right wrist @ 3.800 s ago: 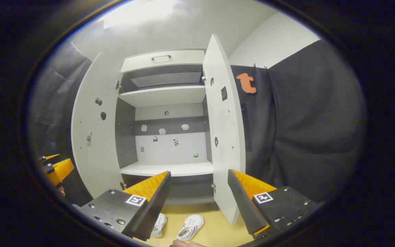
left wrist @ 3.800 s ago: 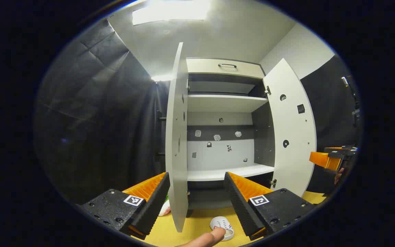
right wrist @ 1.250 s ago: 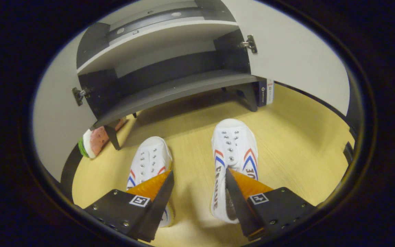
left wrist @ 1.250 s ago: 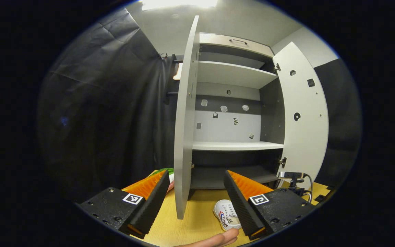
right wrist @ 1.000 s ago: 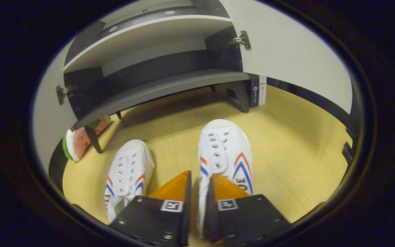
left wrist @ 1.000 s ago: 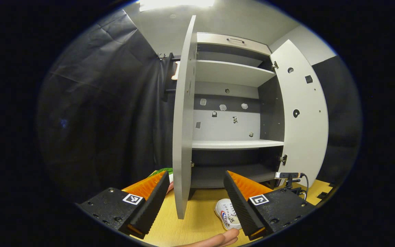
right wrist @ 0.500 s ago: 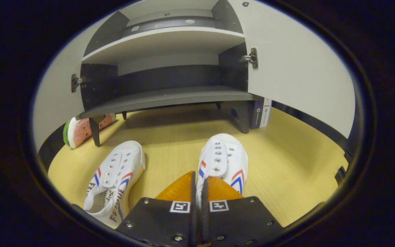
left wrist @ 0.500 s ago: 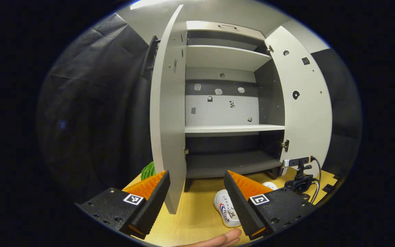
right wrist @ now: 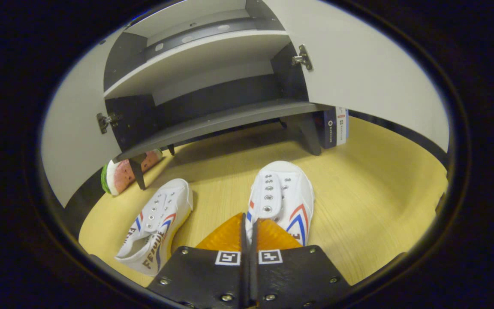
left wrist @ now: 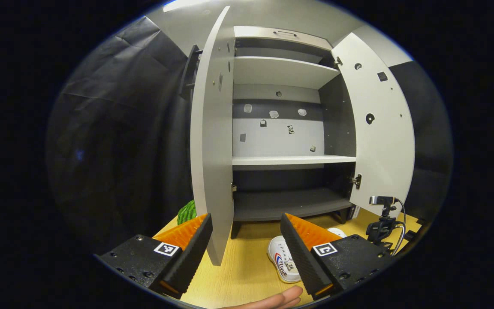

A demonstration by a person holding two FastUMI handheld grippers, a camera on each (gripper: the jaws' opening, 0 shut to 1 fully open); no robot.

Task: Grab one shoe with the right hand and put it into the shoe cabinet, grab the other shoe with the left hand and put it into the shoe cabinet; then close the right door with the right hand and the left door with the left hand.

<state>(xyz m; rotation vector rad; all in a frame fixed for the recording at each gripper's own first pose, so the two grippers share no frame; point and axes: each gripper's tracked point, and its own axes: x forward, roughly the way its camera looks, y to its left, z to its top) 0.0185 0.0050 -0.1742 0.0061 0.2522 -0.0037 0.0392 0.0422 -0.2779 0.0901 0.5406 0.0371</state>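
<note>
A white shoe (right wrist: 287, 193) with red and blue stripes points its toe at the shoe cabinet (right wrist: 221, 122). My right gripper (right wrist: 249, 221) is shut on that shoe's left side wall near the laces. The second white shoe (right wrist: 157, 223) lies to its left on the yellow wooden surface, tilted on its side. In the left gripper view my left gripper (left wrist: 245, 219) stands open and holds nothing, facing the cabinet (left wrist: 292, 161), whose two doors are open. A shoe (left wrist: 283, 264) lies just beyond its right finger (left wrist: 302, 246), and the toe of another shoe (left wrist: 338, 232) shows behind that finger.
The left door (left wrist: 212, 141) stands edge-on right before my left gripper, the right door (left wrist: 382, 128) swung wide. A watermelon-slice toy (right wrist: 120, 174) and a small box (right wrist: 336, 126) sit by the cabinet legs. A small camera on a stand (left wrist: 382, 214) is at the right. A fingertip (left wrist: 272, 300) shows below.
My right gripper came down on the right-hand shoe, closed on its side wall and now holds it. The left gripper drifted a little and stays open.
</note>
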